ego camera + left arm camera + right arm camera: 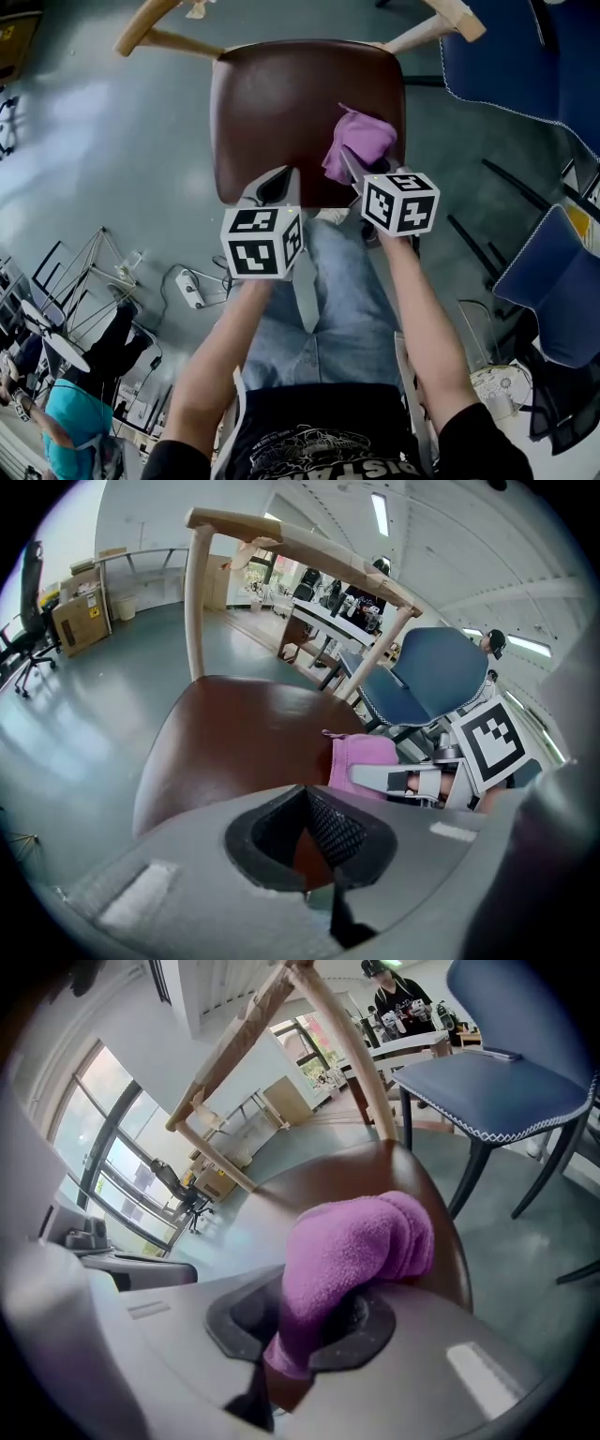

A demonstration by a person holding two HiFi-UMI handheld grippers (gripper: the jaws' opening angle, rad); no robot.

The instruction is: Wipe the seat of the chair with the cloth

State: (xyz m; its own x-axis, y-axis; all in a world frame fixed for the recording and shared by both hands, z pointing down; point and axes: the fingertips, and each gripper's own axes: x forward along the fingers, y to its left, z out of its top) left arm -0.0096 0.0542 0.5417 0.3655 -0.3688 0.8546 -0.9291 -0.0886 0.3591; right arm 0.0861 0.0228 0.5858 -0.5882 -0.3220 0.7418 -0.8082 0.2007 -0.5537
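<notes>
**Purple cloth pinched in the right claw over the chair seat**

In the head view the person stands at the front edge of a chair with a dark brown seat [281, 112], one claw in each hand. The right claw [352, 169] reaches over the right front part of the seat. Its own view shows its jaws clamped on a purple cloth [356, 1251]. One end of the cloth is squeezed between the pads, and the rest bulges forward in a thick, rounded fold. From the head view the cloth [358, 142] sits bunched on the right half of the seat, between the middle and the right edge, and seems to rest on the surface.

The left claw [272, 187] hangs over the front edge of the seat, left of the cloth and apart from it. In the left gripper view its jaws [314, 841] meet at the tips with nothing held; only a sliver of brown seat shows through the gap behind them. That view also shows the cloth [361, 761] to the right, with the right claw [412, 780] on it.

The chair's pale wooden back frame [300, 546] rises at the far side of the seat. Blue upholstered chairs [553, 56] stand to the right on the grey floor [94, 141]. The rest of the seat, left of the cloth, is bare and glossy.
</notes>
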